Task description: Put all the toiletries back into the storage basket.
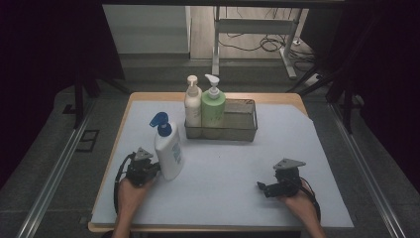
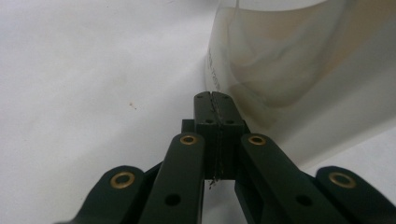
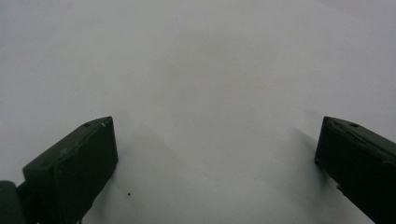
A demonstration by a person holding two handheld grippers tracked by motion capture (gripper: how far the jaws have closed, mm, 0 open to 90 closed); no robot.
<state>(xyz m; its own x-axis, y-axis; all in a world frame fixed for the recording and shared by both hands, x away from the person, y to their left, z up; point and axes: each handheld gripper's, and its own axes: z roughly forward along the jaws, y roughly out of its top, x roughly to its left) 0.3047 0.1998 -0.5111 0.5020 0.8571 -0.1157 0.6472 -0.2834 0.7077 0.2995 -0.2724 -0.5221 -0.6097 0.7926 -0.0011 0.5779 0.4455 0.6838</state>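
Near the table's front edge, the left gripper [image 1: 148, 168] has its jaws pressed together on nothing, tips just beside the bottle [image 1: 169, 148], while the right gripper [image 1: 270, 187] rests spread wide. The bottle stands upright toward the left edge: white body, blue label, blue pump. Beyond it, the wire basket [image 1: 242, 126] holds two pump bottles.

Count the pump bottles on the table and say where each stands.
3. A cream pump bottle and a green pump bottle stand in the wire basket; a blue-capped white pump bottle stands on the table beside the left gripper.
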